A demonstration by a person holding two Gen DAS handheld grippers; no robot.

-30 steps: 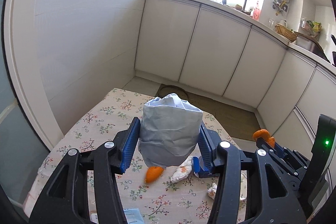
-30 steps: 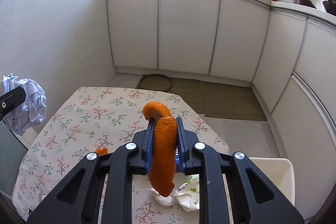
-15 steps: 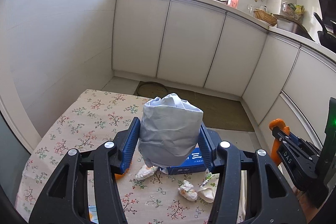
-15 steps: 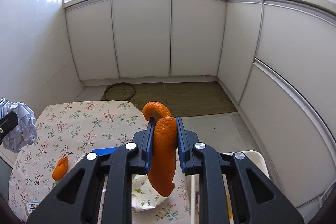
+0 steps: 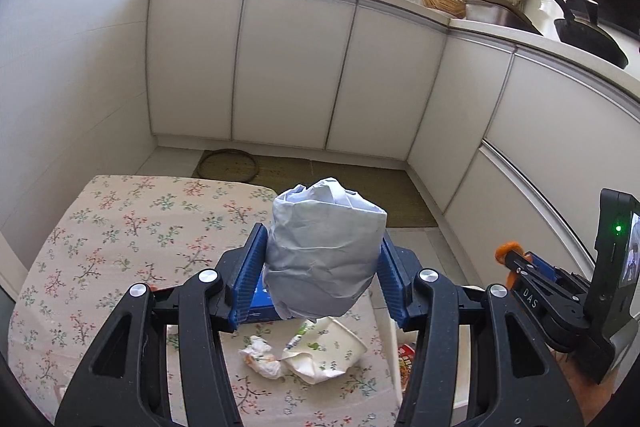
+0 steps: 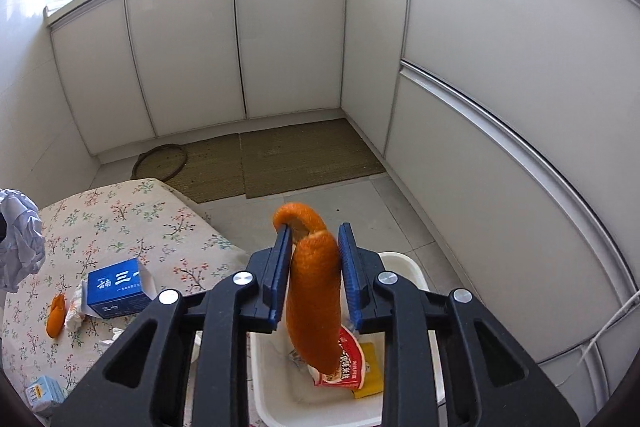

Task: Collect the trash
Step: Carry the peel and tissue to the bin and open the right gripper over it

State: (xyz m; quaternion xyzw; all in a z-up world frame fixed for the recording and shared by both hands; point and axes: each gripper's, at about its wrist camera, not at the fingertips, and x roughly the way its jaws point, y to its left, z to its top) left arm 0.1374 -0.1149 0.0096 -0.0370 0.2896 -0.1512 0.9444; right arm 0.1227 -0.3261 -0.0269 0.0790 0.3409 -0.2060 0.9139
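We see the right hand-held gripper (image 6: 313, 269) with its jaws opening around a long curved strip of orange peel (image 6: 314, 301). The strip's long axis runs nearly upright, its hooked upper end curling over the left blue pad and its tapered lower end pointing down into the white rectangular plastic bin (image 6: 404, 263) directly beneath. The peel has a pebbled, matte skin; a gap shows between it and the right pad. In the bin lie a red-and-white printed wrapper (image 6: 344, 363) and a flat yellow packet (image 6: 370, 375).

The left hand-held gripper (image 5: 320, 275) is clenched on a crumpled ball of pale grey paper (image 5: 324, 255), creased and roughly barrel-shaped, standing upright between the ribbed blue pads above the worktop's right edge.

The worktop (image 5: 120, 227) wears a cream floral cloth. Near its right edge lie a blue cardboard box with white lettering (image 6: 118, 287), a small orange peel piece (image 6: 56, 315), a crushed white paper cup (image 5: 336, 351) and a wad of white tissue (image 5: 260, 351). At the near corner sits a small pale blue carton (image 6: 42, 393).
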